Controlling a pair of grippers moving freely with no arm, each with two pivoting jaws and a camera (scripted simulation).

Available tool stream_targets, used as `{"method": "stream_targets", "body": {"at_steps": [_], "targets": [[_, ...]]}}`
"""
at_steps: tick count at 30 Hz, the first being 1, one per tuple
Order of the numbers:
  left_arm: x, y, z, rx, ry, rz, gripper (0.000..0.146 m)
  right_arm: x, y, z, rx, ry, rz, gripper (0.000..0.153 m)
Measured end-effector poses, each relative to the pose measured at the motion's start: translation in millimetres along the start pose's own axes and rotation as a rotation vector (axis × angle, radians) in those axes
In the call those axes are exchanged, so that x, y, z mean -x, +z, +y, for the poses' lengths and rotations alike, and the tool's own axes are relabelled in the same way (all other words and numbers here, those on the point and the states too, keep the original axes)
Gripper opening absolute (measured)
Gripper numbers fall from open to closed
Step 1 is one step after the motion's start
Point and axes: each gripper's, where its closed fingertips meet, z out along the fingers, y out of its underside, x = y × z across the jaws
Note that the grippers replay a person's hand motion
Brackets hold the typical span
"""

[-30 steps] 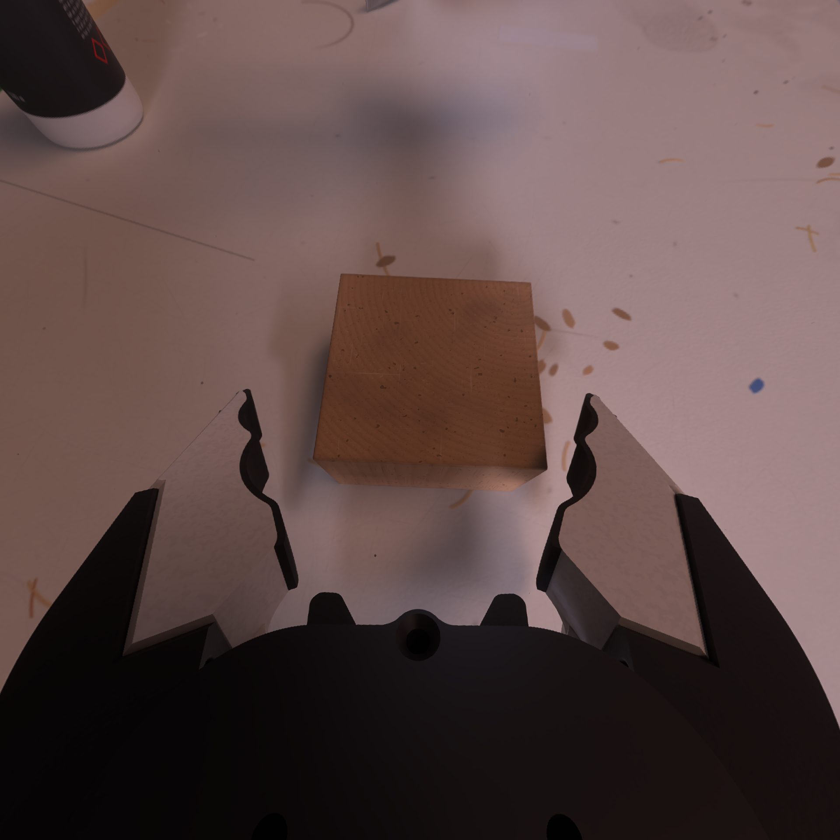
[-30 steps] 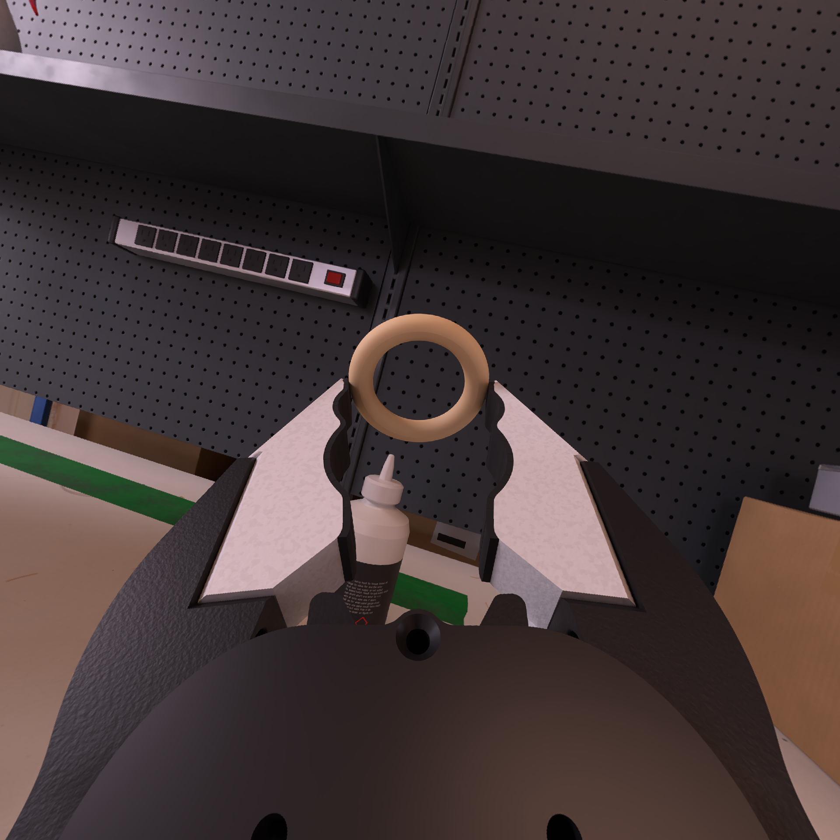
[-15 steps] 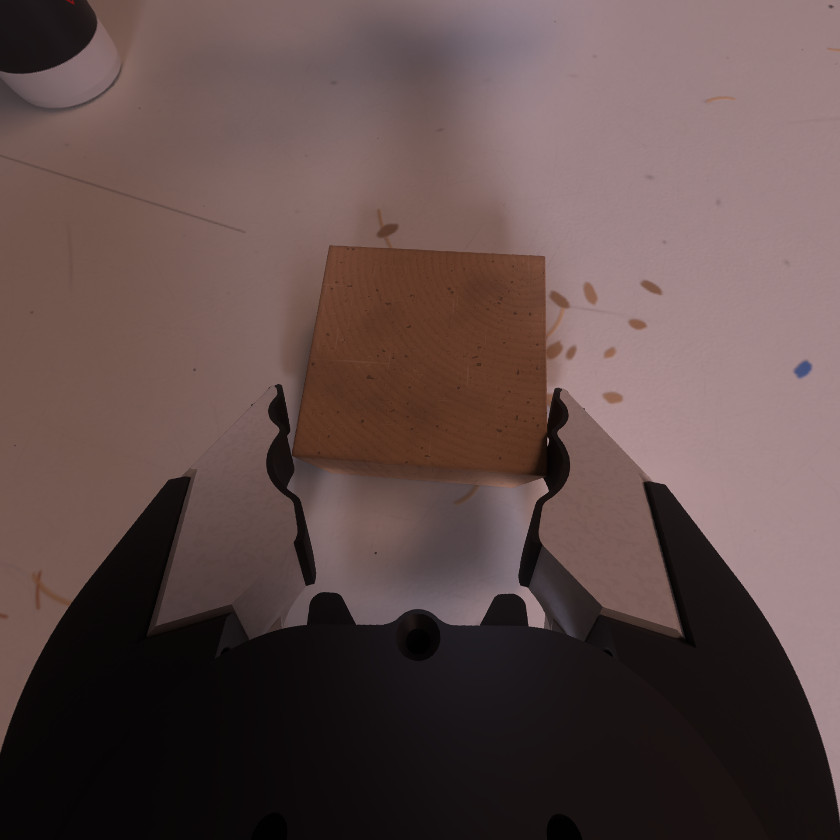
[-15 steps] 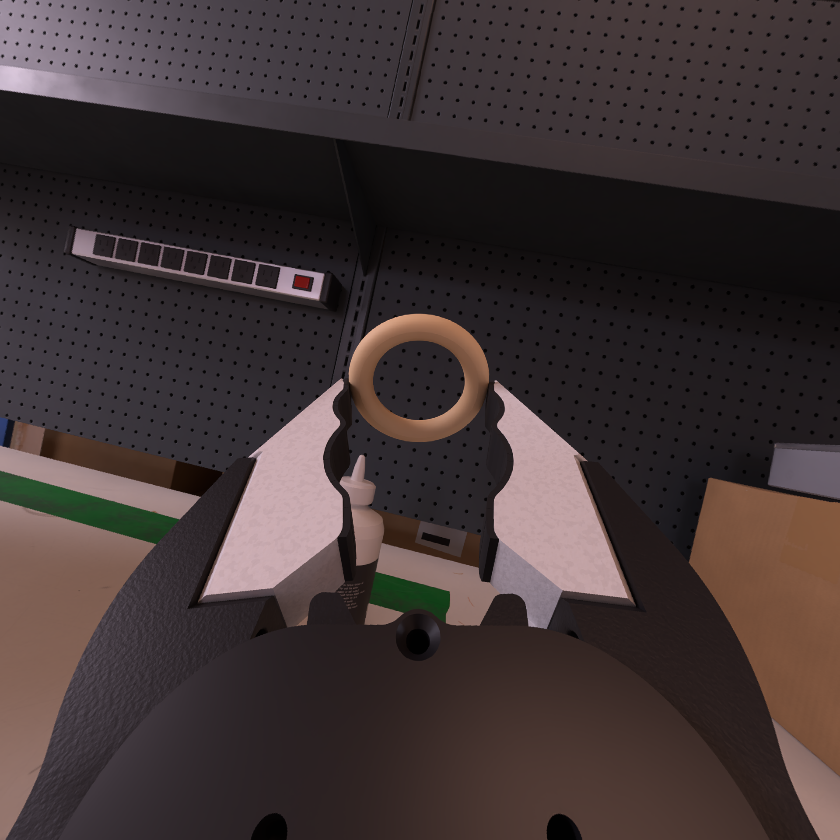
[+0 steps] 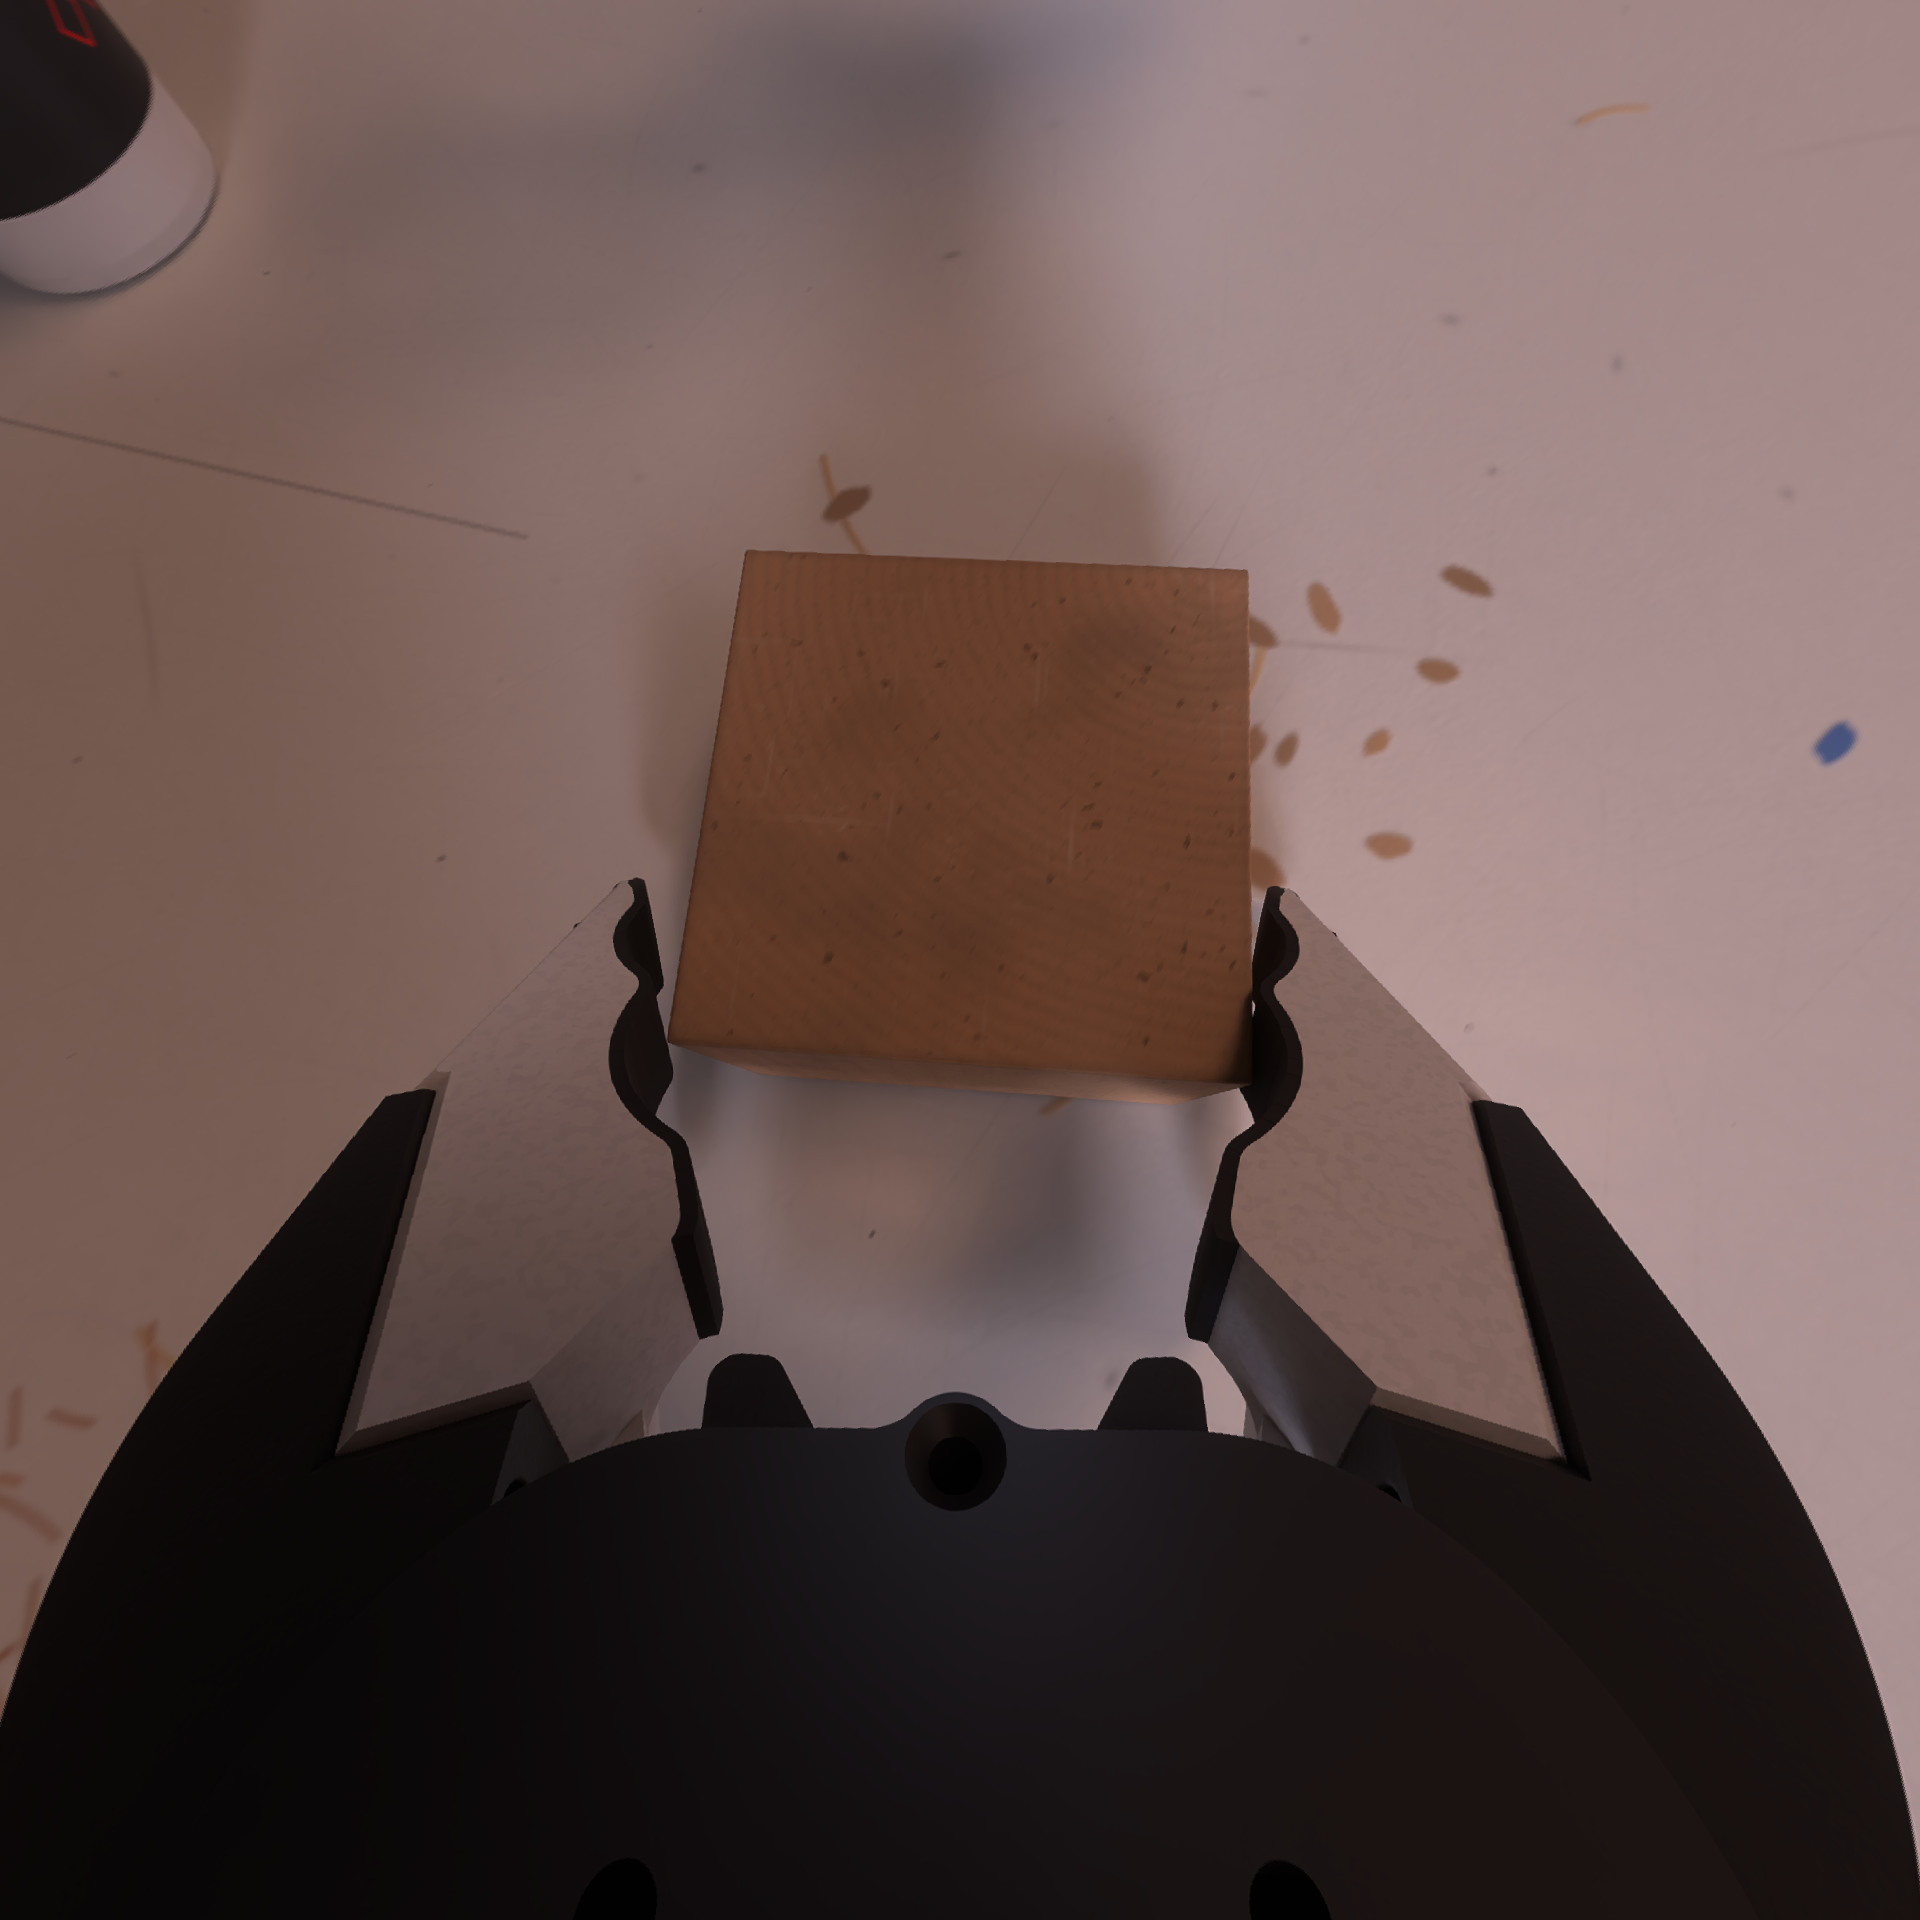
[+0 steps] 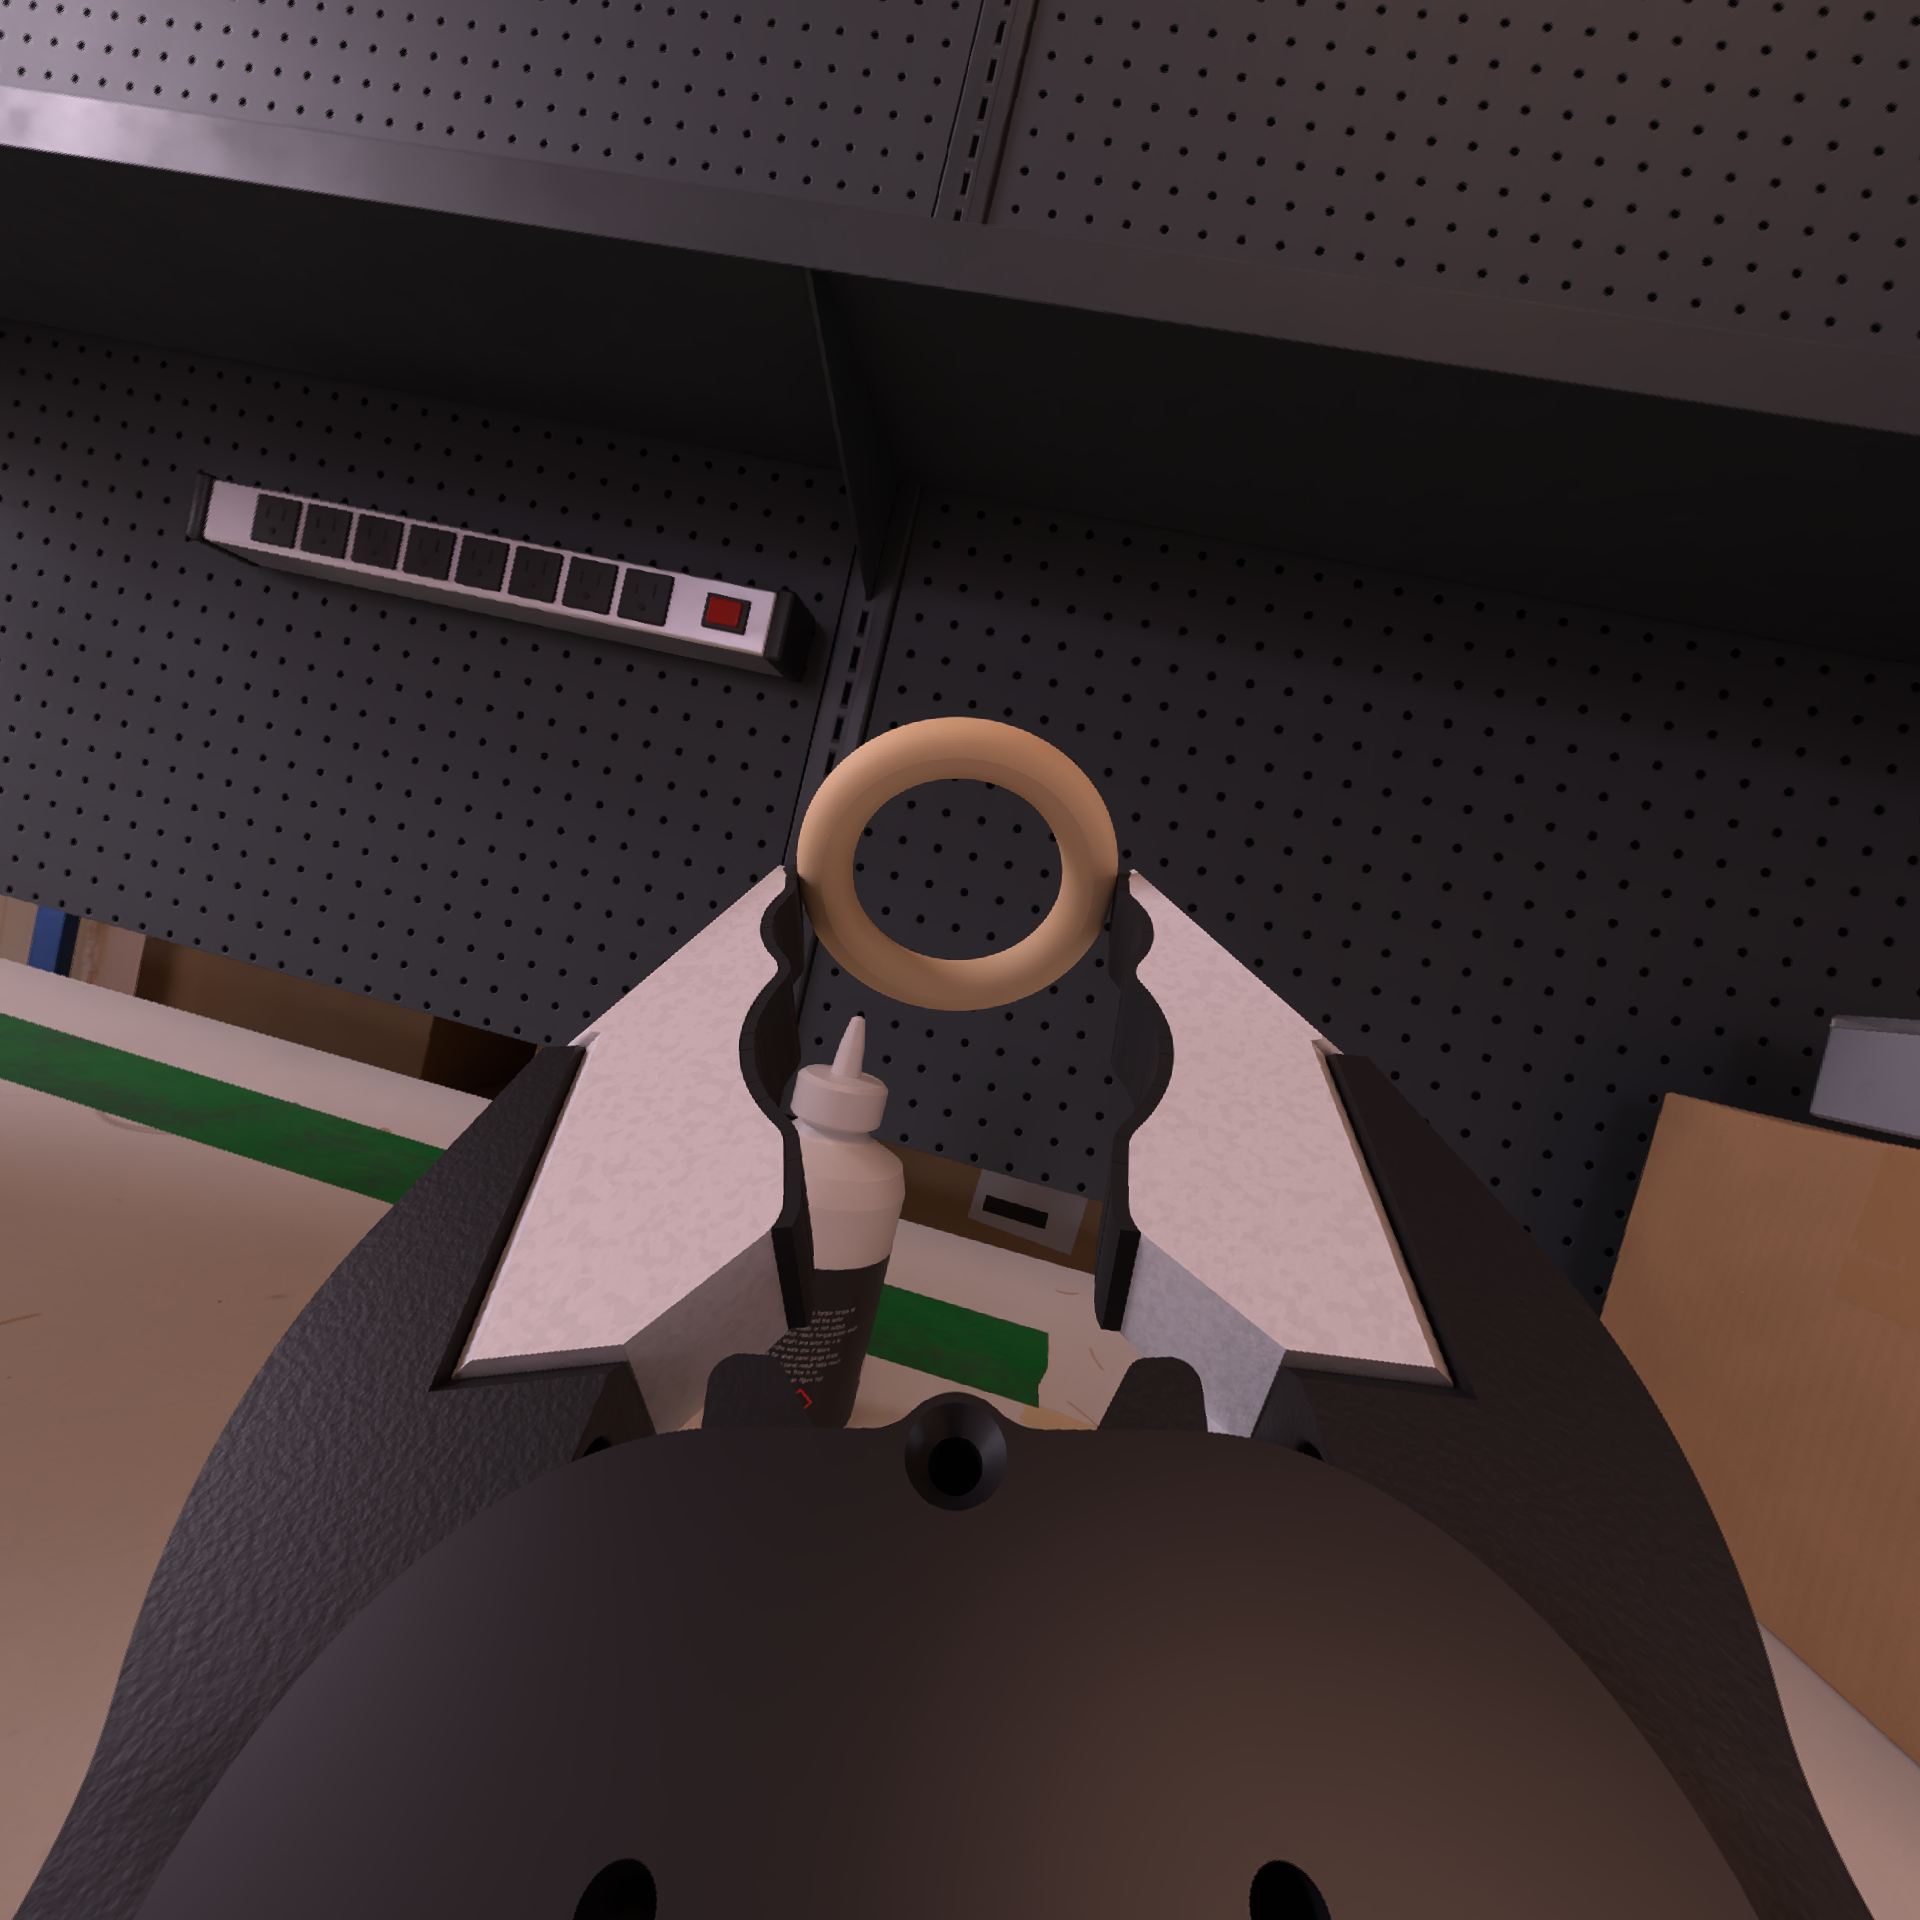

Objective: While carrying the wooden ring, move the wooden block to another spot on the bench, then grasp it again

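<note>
A square wooden block (image 5: 966,821) sits on the pale bench (image 5: 1455,312). My left gripper (image 5: 953,899) is over its near end, with the fingers pressed on its left and right sides, shut on it. Whether the block is off the bench I cannot tell. My right gripper (image 6: 958,873) is raised and points at the back wall. It is shut on a light wooden ring (image 6: 956,748), held upright by its two sides at the fingertips.
A black and white glue bottle (image 5: 94,156) stands at the far left; it also shows between my right fingers (image 6: 842,1164). Wood chips (image 5: 1434,670) lie right of the block. A power strip (image 6: 488,571), dark shelf (image 6: 1039,260), green tape (image 6: 208,1112) and plywood board (image 6: 1766,1351) lie ahead.
My left gripper moved forward around the block and its fingers closed onto the block's sides; it has held still for the last half second. The right gripper swung slightly left, then back right, keeping the ring.
</note>
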Motion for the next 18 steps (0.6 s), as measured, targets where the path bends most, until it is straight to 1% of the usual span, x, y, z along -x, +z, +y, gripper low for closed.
{"method": "stream_targets", "body": {"at_steps": [3, 6, 8, 12, 14, 18], "targets": [[11.7, -10.7, 7.6, 0.035, 0.029, -0.057, 0.114, 2.5, 1.2, 3.0, 0.010, 0.008, -0.017, 0.059], [35.3, -29.1, 20.5, 0.093, 0.062, -0.171, 0.113, 4.0, 2.3, 6.3, 0.025, 0.013, -0.026, 0.059], [49.0, -42.3, 32.5, 0.126, 0.048, -0.219, 0.113, 4.1, 2.6, 6.9, 0.026, 0.016, -0.027, 0.059], [70.7, -68.5, 57.3, 0.158, -0.049, -0.276, 0.113, 4.3, 3.0, 8.3, 0.031, 0.020, -0.030, 0.059], [83.4, -85.0, 72.1, 0.173, -0.097, -0.332, 0.113, 4.3, 3.4, 9.6, 0.036, 0.024, -0.033, 0.059], [114.8, -118.4, 102.2, 0.132, -0.278, -0.450, 0.113, 3.8, 4.3, 12.7, 0.050, 0.032, -0.035, 0.059]]}}
